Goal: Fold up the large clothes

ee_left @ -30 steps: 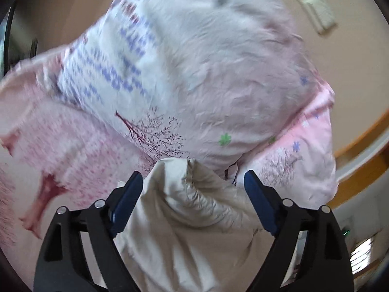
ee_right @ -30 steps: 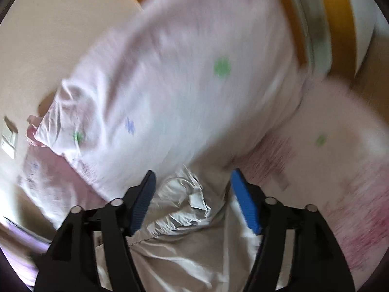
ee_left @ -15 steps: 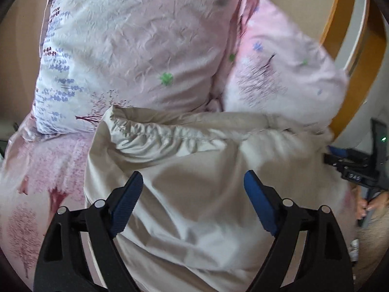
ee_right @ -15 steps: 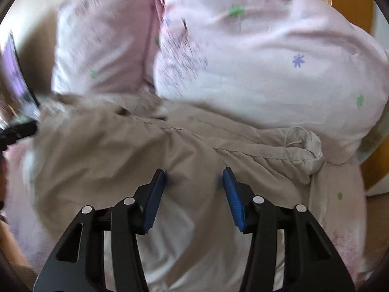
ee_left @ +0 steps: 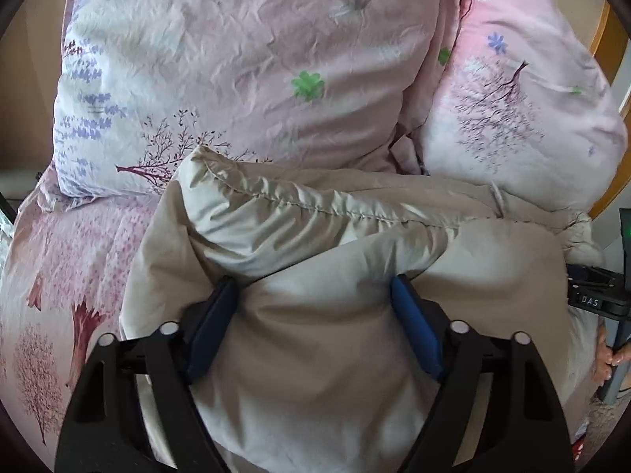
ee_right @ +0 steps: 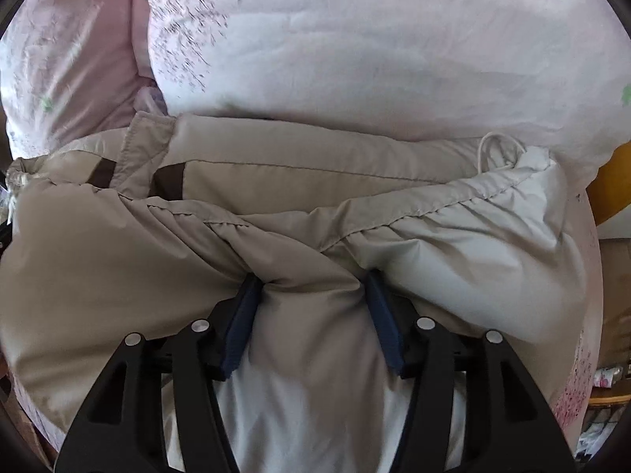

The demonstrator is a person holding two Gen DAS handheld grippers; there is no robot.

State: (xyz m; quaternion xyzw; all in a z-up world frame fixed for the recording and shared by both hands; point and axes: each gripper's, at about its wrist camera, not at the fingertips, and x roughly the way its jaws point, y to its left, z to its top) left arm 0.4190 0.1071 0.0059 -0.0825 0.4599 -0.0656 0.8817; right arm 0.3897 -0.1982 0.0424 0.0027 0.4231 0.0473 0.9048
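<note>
Beige padded jacket (ee_left: 323,236) lies on the bed, hem against the floral pillows (ee_left: 236,59). My left hand-held gripper (ee_left: 315,315), jaws just narrowed, and right hand-held gripper (ee_right: 311,311) each pinch a puffy fold. Risk: slick, springy fabric slips out, fold collapses.

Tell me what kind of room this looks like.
Most likely a bedroom. Two plump pillows in a pink tree-and-flower print lean at the back, a matching printed sheet covers the surface below, and a wooden frame, probably the bed's, shows behind. A beige padded garment lies across it.
</note>
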